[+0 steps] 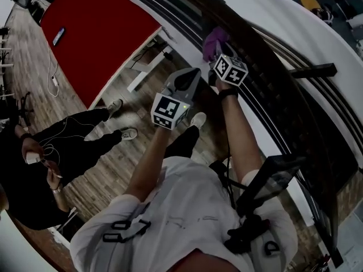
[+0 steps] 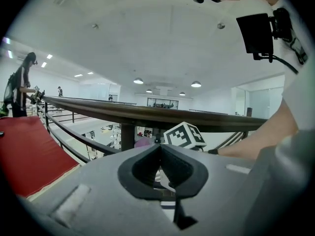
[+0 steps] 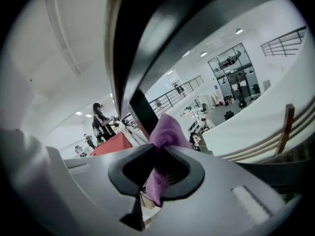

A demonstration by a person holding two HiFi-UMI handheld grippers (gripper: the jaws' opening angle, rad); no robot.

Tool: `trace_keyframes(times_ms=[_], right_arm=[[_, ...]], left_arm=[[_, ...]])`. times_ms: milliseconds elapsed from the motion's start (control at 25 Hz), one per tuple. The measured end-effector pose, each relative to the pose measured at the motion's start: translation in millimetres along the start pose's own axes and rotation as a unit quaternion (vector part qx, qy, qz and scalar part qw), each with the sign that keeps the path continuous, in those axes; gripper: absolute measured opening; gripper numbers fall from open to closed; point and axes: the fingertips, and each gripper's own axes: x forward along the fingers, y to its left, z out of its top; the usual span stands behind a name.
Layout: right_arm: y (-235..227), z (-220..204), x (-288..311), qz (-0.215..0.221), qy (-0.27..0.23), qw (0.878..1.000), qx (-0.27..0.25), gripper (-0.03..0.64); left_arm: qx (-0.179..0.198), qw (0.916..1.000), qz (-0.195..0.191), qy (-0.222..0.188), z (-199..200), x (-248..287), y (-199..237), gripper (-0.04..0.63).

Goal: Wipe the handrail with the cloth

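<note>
Wood-plank flooring [image 1: 34, 67] runs below a gallery edge, with a red bench [image 1: 96, 33] at the upper left of the head view and a bystander in dark clothing [image 1: 57, 146] beside it. The dark handrail [image 1: 261, 61] crosses diagonally on the right, with thinner rails beneath it.

Right tool [image 1: 218, 52]: the jaws are clamped on the purple cloth [image 1: 214, 40]. In the right gripper view the cloth [image 3: 165, 141] bunches out above the jaws and hangs below them, directly under the handrail [image 3: 147, 33]. In the head view the cloth lies against the near side of the handrail.

Left tool [image 1: 190, 78]: the jaws are closed together with nothing between them. It is held just beside the right tool, lower than the handrail [image 2: 147, 114].
</note>
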Motion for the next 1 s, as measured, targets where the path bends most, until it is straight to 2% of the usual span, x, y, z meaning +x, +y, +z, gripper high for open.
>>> trace_keyframes(times_ms=[240, 440, 1000], right_arm=[[-34, -9, 13, -0.066, 0.008, 0.996, 0.065, 0.043], [-49, -10, -7, -0.09, 0.006, 0.994, 0.061, 0.043], [-122, -24, -103, -0.152, -0.01, 0.985, 0.082, 0.043]], left_arm=[[-0.012, 0.9999, 0.005, 0.011, -13, -7, 5, 0.0], [-0.011, 0.9999, -0.005, 0.008, -12, -4, -3, 0.0], [-0.003, 0.9975, -0.07, 0.01, -20, 23, -76, 0.0]])
